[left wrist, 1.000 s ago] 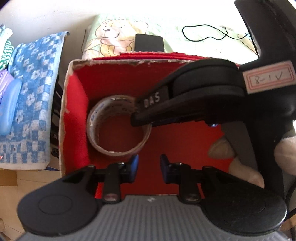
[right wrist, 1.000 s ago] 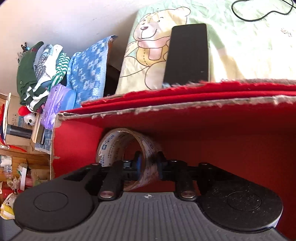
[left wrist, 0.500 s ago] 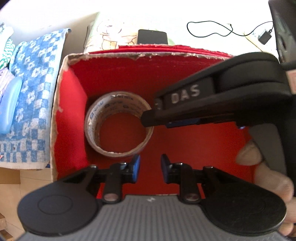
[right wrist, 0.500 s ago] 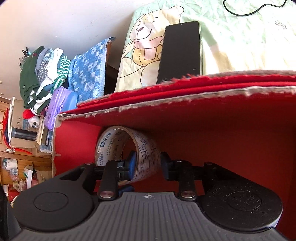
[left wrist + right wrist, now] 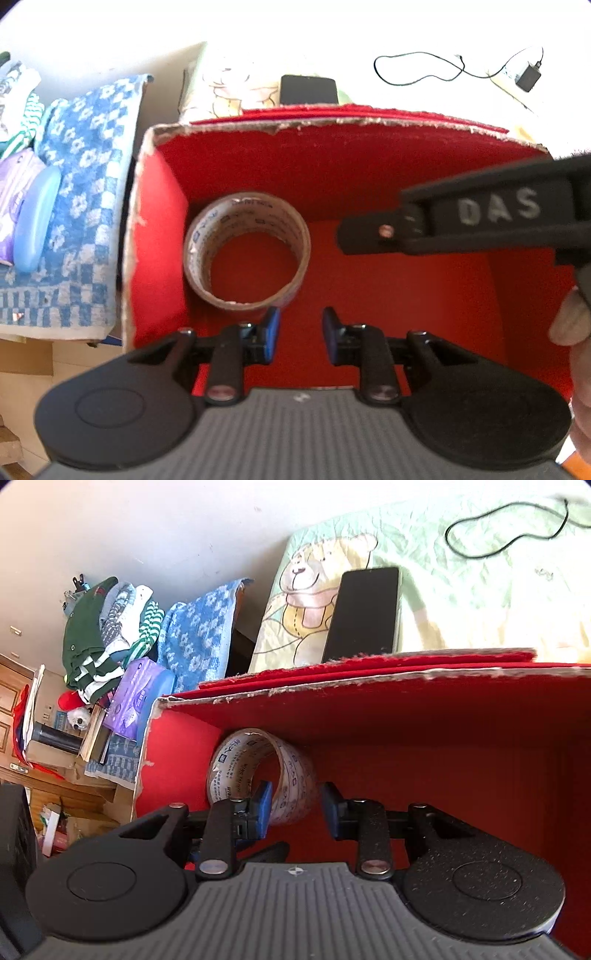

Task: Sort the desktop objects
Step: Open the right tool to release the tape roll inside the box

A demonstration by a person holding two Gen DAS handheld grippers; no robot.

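Tape roll (image 5: 246, 254), red box (image 5: 369, 162), bear-print cloth (image 5: 461, 590)

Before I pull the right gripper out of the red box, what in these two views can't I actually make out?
- Tape roll, right wrist view: its lower edge is hidden behind the right gripper, whose jaws are opening.
- Red box, left wrist view: the near floor is hidden by the left gripper.
- Phone, left wrist view: its lower part is cut off by the box's back wall.
- Tape print: too small to read.

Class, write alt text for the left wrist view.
A roll of tape lies flat in a red box. The right gripper hangs apart from it, jaws opening; the left gripper is open and empty in the foreground.
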